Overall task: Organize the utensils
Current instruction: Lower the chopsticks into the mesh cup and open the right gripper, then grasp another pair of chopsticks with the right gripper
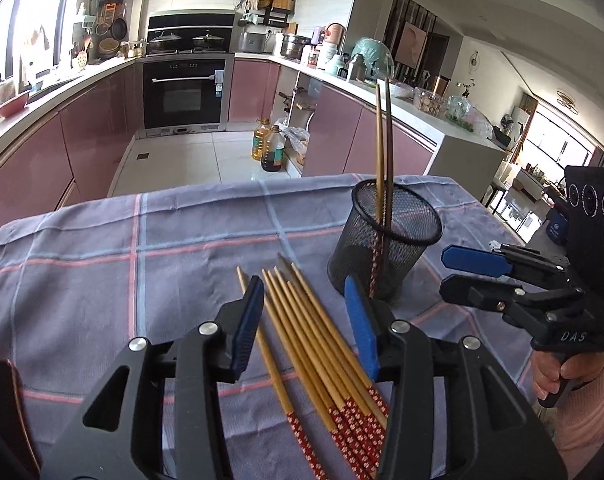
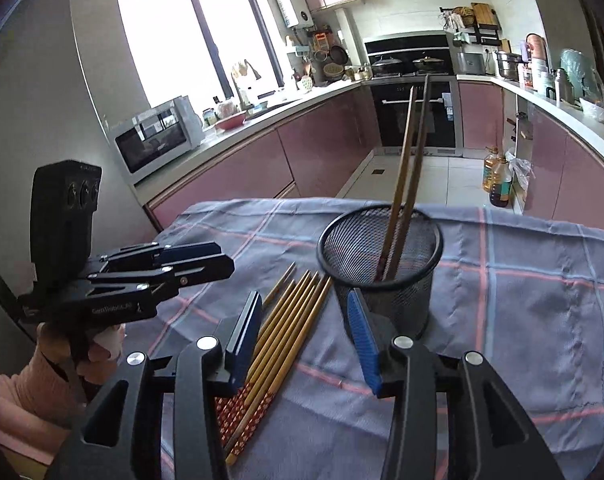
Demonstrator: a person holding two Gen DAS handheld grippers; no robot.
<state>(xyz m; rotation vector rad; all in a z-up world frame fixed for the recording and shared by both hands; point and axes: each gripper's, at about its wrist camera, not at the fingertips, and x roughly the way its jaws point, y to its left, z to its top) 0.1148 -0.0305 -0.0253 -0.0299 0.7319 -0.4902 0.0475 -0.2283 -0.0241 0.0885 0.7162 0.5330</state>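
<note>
Cloth (image 1: 102,240) on desk: grey-blue, plaid lines in pink and pale blue. Chopsticks (image 1: 309,320) lying on it: tan, ends red with small white flowers. Mesh cup (image 1: 385,240): black. Two sticks in it (image 1: 383,140): one tan, one dark brown. Both claws black with blue pads, left claw (image 1: 305,320), right claw (image 2: 305,340). Sleeve (image 1: 589,420) pink. Cabinets (image 1: 94,136) pink.

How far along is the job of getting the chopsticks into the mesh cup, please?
Done: two chopsticks already stand in the mesh cup. In hand: nothing; the left gripper and right gripper are both open and empty above the cloth. Left: a bundle of loose chopsticks lies on the cloth beside the cup, not yet picked up.
</note>
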